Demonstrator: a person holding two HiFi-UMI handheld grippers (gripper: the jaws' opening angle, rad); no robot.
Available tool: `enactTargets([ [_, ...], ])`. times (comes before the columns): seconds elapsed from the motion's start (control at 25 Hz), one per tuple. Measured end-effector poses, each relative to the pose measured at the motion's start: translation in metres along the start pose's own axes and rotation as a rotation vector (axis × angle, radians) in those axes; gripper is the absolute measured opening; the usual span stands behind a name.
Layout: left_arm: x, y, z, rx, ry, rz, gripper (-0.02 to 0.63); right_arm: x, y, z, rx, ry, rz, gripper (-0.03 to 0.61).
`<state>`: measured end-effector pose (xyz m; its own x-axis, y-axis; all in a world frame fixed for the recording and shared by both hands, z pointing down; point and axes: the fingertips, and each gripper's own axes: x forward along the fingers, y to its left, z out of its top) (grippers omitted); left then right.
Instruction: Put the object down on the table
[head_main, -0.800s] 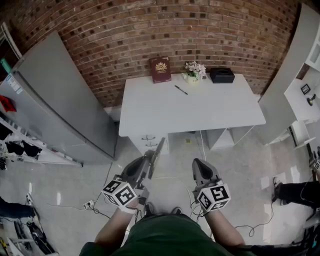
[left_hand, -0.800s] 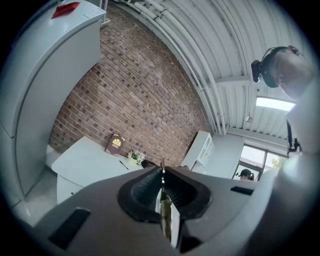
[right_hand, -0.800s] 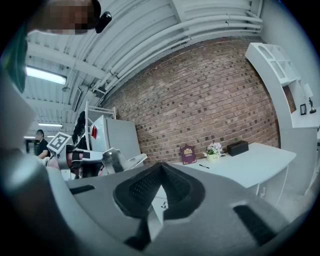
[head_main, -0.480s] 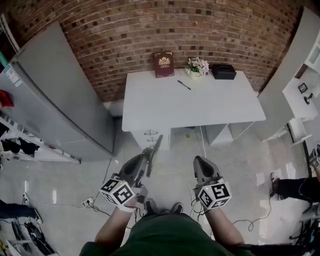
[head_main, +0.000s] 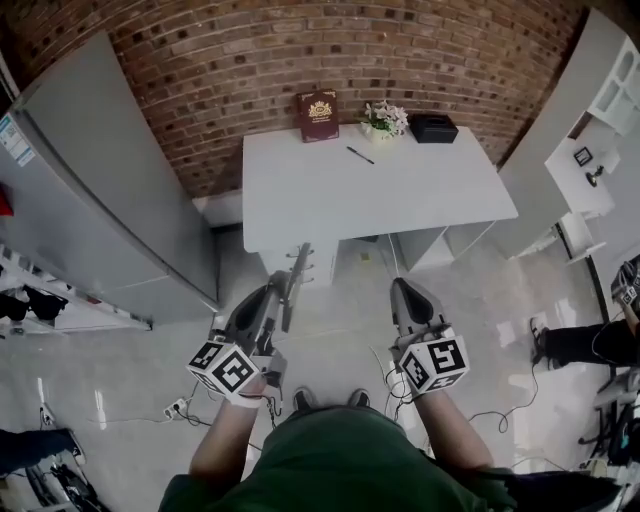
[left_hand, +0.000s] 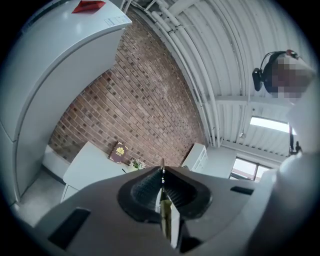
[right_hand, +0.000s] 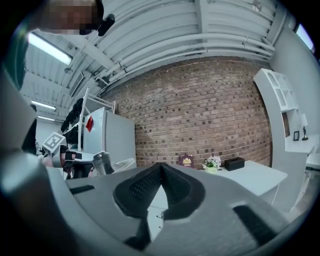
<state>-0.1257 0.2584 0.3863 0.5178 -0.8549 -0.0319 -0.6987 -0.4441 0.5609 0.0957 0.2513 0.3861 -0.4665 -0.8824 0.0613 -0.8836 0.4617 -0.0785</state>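
Person wears a dark green top (head_main: 340, 460), its sleeves ending above the forearms, and dark shoes (head_main: 300, 400). Left gripper (head_main: 272, 292) and right gripper (head_main: 405, 287) have smooth grey moulded housings that taper toward the jaws. Each carries a white cube (head_main: 228, 368) printed with black square markers. Pads (right_hand: 142, 187) are black and finely ribbed, set in a dark rounded recess. Rectangular slots are sunk into the grey shell.

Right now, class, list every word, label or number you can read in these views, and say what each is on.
Nothing can be read.
Red book: gold cover print, too small.
Fridge sticker: too blurred.
Marker cubes: square patterns, no letters.
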Motion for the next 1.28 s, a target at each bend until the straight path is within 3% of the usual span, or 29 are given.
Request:
enactTargets([
  [0.48,-0.035,0.059,0.018,-0.069,-0.020,-0.066,0.023,0.020,0.060,-0.003,-0.066,0.043,-0.048,0.003],
  [0.6,-0.036,0.059,0.021,-0.074,0.003,-0.050,0.023,0.025,0.065,-0.004,-0.073,0.054,-0.043,0.003],
  [0.76,-0.029,0.065,0.019,-0.082,-0.018,-0.065,0.023,0.036,0.060,-0.008,-0.063,0.060,-0.033,0.003],
  [0.96,-0.014,0.062,0.023,-0.053,-0.001,-0.023,0.023,0.052,0.046,-0.016,-0.038,0.054,0.001,0.003],
  [1.28,0.039,0.045,0.026,-0.010,-0.017,0.024,0.023,0.081,-0.006,-0.012,0.017,0.022,0.071,0.003],
])
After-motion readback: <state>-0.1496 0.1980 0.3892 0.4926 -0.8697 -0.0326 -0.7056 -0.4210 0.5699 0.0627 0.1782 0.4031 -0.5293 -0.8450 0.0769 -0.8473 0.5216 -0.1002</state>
